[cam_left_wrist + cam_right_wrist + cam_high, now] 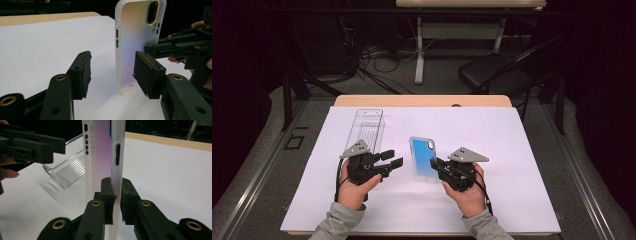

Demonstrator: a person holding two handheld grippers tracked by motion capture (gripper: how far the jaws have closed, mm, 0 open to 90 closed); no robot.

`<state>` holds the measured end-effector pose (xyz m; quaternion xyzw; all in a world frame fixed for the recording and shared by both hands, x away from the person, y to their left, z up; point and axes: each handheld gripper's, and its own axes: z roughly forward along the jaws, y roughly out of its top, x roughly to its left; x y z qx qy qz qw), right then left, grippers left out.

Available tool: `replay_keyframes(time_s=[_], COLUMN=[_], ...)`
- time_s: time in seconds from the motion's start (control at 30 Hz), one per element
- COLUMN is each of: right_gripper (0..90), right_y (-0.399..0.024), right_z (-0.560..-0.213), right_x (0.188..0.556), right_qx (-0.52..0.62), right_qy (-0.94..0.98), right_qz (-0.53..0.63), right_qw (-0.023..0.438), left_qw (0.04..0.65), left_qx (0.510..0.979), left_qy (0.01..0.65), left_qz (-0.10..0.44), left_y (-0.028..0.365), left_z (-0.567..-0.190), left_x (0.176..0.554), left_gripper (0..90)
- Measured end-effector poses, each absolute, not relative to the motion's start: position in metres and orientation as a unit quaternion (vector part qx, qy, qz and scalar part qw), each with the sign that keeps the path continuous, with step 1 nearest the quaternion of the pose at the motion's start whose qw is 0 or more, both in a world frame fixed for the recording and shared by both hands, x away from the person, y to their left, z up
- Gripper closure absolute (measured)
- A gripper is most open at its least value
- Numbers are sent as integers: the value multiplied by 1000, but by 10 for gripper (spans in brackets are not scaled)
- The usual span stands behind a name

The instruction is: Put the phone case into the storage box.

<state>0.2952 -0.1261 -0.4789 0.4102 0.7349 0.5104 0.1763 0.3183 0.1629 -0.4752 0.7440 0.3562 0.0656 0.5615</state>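
High view. Phone case point(422, 158) — translucent, blue-tinted — located near the middle of the white sheet point(512, 150) covering the table point(422, 100), slightly toward the near edge. Right gripper point(435, 163) clamped on the case's right side rim, near its lower end. Left gripper point(395, 159) positioned just left of the case, jaws parted, nothing between them, not touching the case. Clear plastic box point(368, 129) lying well back from the left gripper, toward the far left corner of the sheet. Black chair point(497, 75) standing on the floor beyond the far edge of the table.

Left gripper view. Left gripper point(112, 72) released: jaws spread with bare sheet between the pads. Phone case point(136, 37) standing on its end on the sheet, beyond the jaw tips, camera cutout at the top. Right gripper point(150, 48) reaching in from the right side and gripping the case's edge.

Right gripper view. Right gripper point(116, 192) grasping the phone case point(100, 157) — both pads pressed on the side wall, one inside and one outside. Case upright, seen edge-on. Clear plastic box point(68, 170) lying behind, toward the left. Left gripper point(56, 146) visible at upper left, apart from the case.
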Motion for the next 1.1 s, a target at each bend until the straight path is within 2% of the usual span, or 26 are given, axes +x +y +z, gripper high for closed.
replay_keyframes(time_s=[0.83, 1.1], right_gripper=[825, 825], right_y=[-104, -96], right_z=[-482, -480], right_x=[301, 312], right_qx=[450, 455], right_qy=[703, 696], right_qz=[504, 505], right_qw=[224, 231], left_qw=[558, 561], left_qx=[731, 726], left_qy=[369, 374], left_qz=[136, 138], left_y=[153, 150], left_z=[-461, -456], left_x=[333, 347], left_gripper=[486, 500])
